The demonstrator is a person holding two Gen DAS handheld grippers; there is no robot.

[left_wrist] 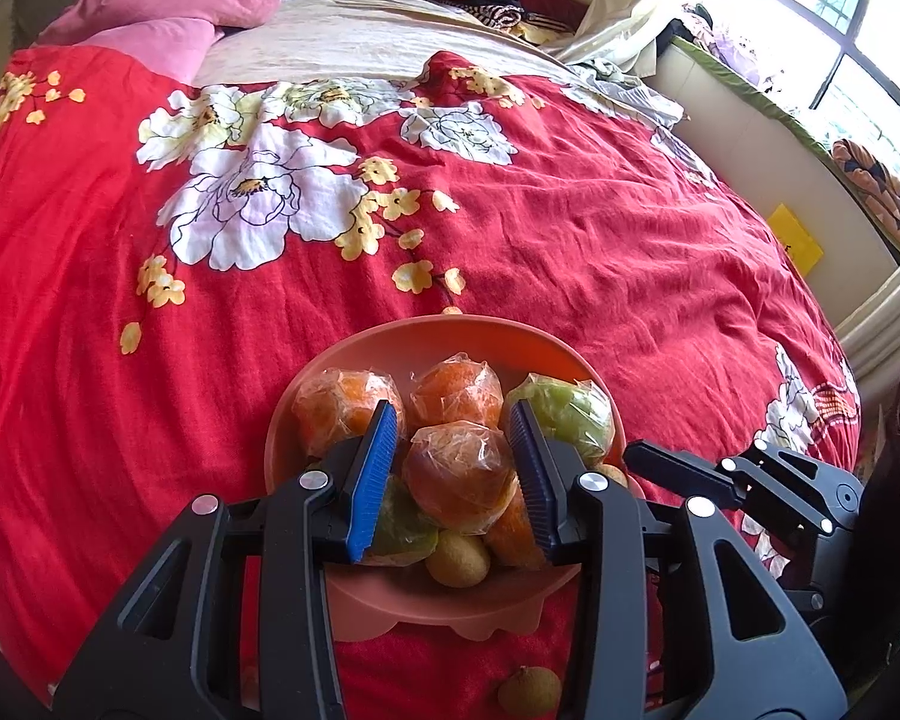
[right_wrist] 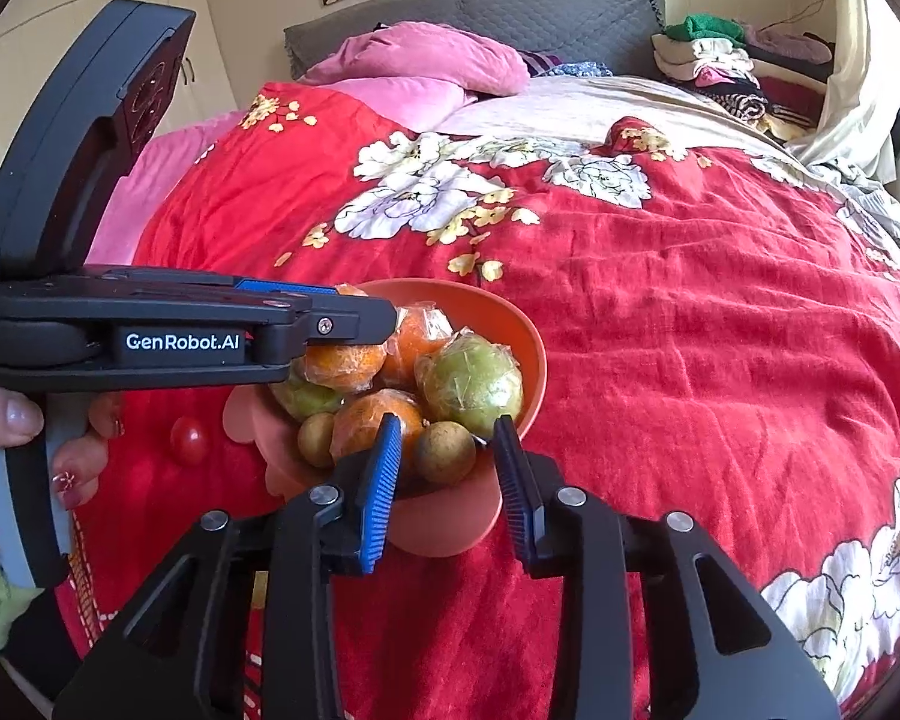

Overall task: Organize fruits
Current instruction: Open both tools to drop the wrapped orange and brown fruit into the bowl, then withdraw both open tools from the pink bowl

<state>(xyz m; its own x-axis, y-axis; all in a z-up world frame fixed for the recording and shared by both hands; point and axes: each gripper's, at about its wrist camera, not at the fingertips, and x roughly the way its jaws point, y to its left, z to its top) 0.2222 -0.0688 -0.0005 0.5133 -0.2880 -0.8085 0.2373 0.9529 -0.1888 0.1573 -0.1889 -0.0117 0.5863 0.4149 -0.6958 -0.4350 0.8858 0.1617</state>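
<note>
A pink bowl (left_wrist: 426, 348) sits on the red flowered bedspread, filled with plastic-wrapped oranges, wrapped green fruits and small brown longans. My left gripper (left_wrist: 456, 468) hovers over the bowl with its jaws either side of a wrapped orange (left_wrist: 459, 474), touching or nearly touching it. My right gripper (right_wrist: 447, 468) is open at the bowl's (right_wrist: 510, 312) near rim, its jaws either side of a brown longan (right_wrist: 444, 451) without touching. The left gripper also shows in the right wrist view (right_wrist: 354, 318), from the side. A loose longan (left_wrist: 528, 689) and a cherry tomato (right_wrist: 189, 441) lie on the bedspread.
The bedspread (left_wrist: 570, 228) covers a wide bed. Pink pillows (right_wrist: 426, 60) lie by the grey headboard. Folded clothes (right_wrist: 714, 60) are stacked at the far right corner. A window ledge (left_wrist: 750, 96) runs along the right side.
</note>
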